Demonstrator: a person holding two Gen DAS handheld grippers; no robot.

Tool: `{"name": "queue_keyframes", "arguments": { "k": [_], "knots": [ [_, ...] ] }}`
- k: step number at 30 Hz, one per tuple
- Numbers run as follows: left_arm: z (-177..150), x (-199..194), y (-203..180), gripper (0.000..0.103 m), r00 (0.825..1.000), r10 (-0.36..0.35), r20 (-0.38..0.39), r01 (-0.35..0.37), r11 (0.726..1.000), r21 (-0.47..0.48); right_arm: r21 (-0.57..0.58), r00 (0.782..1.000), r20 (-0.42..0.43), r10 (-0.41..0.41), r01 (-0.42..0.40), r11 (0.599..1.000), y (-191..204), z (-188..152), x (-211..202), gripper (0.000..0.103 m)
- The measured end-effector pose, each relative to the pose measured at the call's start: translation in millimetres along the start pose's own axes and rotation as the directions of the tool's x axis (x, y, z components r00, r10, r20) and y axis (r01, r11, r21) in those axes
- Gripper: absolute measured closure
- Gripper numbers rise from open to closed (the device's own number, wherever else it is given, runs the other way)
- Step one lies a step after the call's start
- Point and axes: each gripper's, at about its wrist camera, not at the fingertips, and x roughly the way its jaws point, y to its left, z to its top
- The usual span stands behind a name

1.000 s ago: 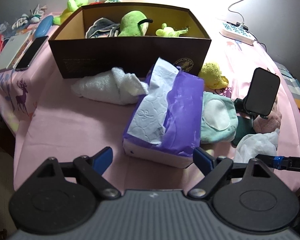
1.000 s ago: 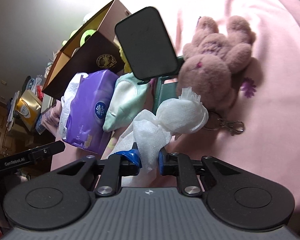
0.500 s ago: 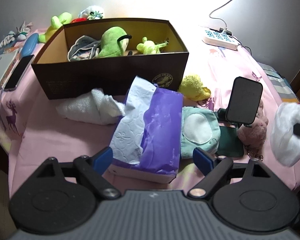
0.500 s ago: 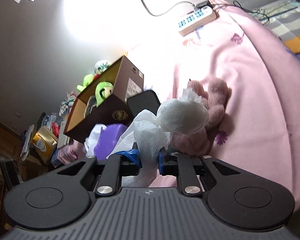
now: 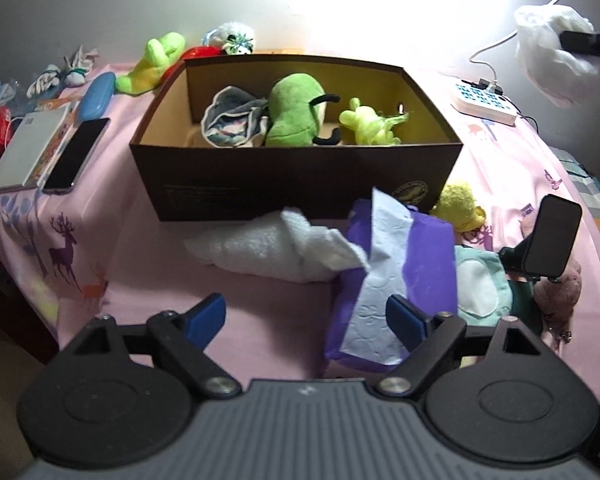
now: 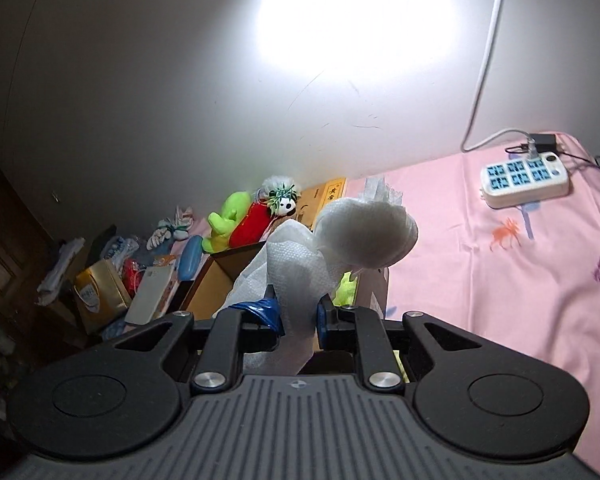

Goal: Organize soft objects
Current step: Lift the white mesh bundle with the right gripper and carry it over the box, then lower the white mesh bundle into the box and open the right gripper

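My right gripper point(image 6: 297, 314) is shut on a crumpled white cloth point(image 6: 352, 240), held high in the air; the left wrist view shows that white cloth point(image 5: 552, 52) at the upper right, above and right of the brown box point(image 5: 296, 184). The box holds a green plush point(image 5: 296, 108), a small lime toy point(image 5: 368, 122) and a grey fabric piece point(image 5: 232, 120). My left gripper point(image 5: 306, 314) hangs open above the pink bedspread, with nothing between its fingers. In front of it lie a white towel point(image 5: 276, 252) and a purple tissue pack point(image 5: 396, 284).
A yellow plush point(image 5: 460, 206), a teal pouch point(image 5: 480, 284), a pink plush point(image 5: 560, 292) and a phone on a stand point(image 5: 552, 240) sit to the right. A power strip point(image 5: 484, 102) lies at the back. A phone point(image 5: 76, 152), notebook and more toys line the left edge.
The right gripper has lifted the white cloth off the bed, up and toward the box. The left gripper has drawn back and shifted left, so the box shows more fully.
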Motion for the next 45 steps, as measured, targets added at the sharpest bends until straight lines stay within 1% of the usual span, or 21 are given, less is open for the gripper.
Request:
{"name": "queue_keyframes", "arguments": {
  "k": [3, 6, 10, 14, 16, 19, 21, 22, 23, 27, 29, 30, 33, 35, 38, 41, 43, 45],
  "knots": [
    [0.3, 1.1, 21.1, 0.015, 1.0, 0.02, -0.001, -0.02, 1.0, -0.017, -0.081, 0.997, -0.057, -0.054, 0.049, 0.995, 14.3, 9.4, 47.3, 0.103],
    [-0.5, 3.6, 40.4, 0.015, 0.999, 0.039, -0.009, -0.04, 0.999, -0.035, -0.163, 0.986, -0.123, -0.114, 0.093, 0.982, 25.6, 10.4, 93.4, 0.103],
    [-2.4, 6.4, 62.4, 0.015, 0.998, 0.063, -0.022, -0.064, 0.997, -0.051, -0.268, 0.958, -0.202, -0.204, 0.147, 0.952, 41.3, 3.2, 148.1, 0.103],
    [-2.7, 5.0, 79.8, 0.015, 0.996, 0.084, -0.02, -0.085, 0.994, -0.062, -0.374, 0.931, -0.217, -0.295, 0.2, 0.906, 51.7, -7.7, 188.4, 0.103],
    [-3.0, 4.0, 88.6, 0.015, 0.995, 0.095, -0.017, -0.096, 0.993, -0.068, -0.401, 0.914, -0.23, -0.333, 0.223, 0.889, 51.8, -10.5, 206.3, 0.103],
    [-5.0, 3.5, 98.1, 0.015, 0.995, 0.103, -0.019, -0.104, 0.992, -0.076, -0.408, 0.891, -0.266, -0.369, 0.243, 0.88, 48.8, -12.9, 226.6, 0.103],
    [-6.0, 4.6, 104.1, 0.015, 0.994, 0.106, -0.025, -0.108, 0.991, -0.079, -0.427, 0.877, -0.288, -0.385, 0.243, 0.871, 48.8, -15.6, 237.1, 0.103],
    [-6.1, 5.5, 106.2, 0.015, 0.994, 0.108, -0.028, -0.11, 0.991, -0.08, -0.434, 0.87, -0.299, -0.392, 0.241, 0.868, 49.9, -17.3, 242.1, 0.098],
    [-5.8, 6.4, 108.2, 0.015, 0.994, 0.109, -0.03, -0.111, 0.99, -0.081, -0.437, 0.865, -0.309, -0.395, 0.239, 0.867, 50.4, -18.3, 246.1, 0.097],
    [-1.3, 9.9, 113.2, 0.015, 0.994, 0.107, -0.028, -0.109, 0.991, -0.079, -0.449, 0.845, -0.339, -0.413, 0.24, 0.86, 51.1, -20.1, 256.4, 0.097],
    [1.4, 11.3, 113.8, 0.015, 0.994, 0.103, -0.023, -0.104, 0.992, -0.074, -0.441, 0.842, -0.34, -0.418, 0.25, 0.862, 50.0, -17.5, 254.4, 0.097],
    [2.6, 12.4, 113.8, 0.015, 0.995, 0.101, -0.022, -0.102, 0.992, -0.071, -0.426, 0.842, -0.345, -0.414, 0.252, 0.869, 48.2, -14.9, 252.9, 0.096],
    [7.5, 16.8, 112.5, 0.015, 0.996, 0.089, -0.022, -0.091, 0.994, -0.063, -0.342, 0.847, -0.392, -0.359, 0.228, 0.911, 40.3, -6.0, 245.6, 0.095],
    [11.0, 19.6, 110.8, 0.015, 0.997, 0.078, -0.022, -0.08, 0.995, -0.058, -0.297, 0.86, -0.388, -0.332, 0.224, 0.928, 36.8, -1.7, 236.7, 0.095],
    [15.5, 23.3, 106.8, 0.015, 0.998, 0.06, -0.026, -0.061, 0.997, -0.052, -0.248, 0.878, -0.363, -0.312, 0.232, 0.941, 33.8, 2.7, 223.5, 0.094],
    [21.7, 28.1, 103.7, 0.015, 0.998, 0.051, -0.037, -0.053, 0.997, -0.054, -0.175, 0.897, -0.365, -0.25, 0.198, 0.964, 29.8, 4.3, 213.6, 0.093],
    [25.1, 29.8, 101.6, 0.015, 0.998, 0.047, -0.037, -0.049, 0.997, -0.052, -0.175, 0.902, -0.35, -0.251, 0.201, 0.964, 30.5, 2.5, 210.6, 0.093],
    [28.2, 30.8, 98.2, 0.015, 0.998, 0.047, -0.035, -0.048, 0.998, -0.047, -0.163, 0.918, -0.32, -0.234, 0.19, 0.968, 30.1, 2.2, 207.0, 0.092]
  ]
}}
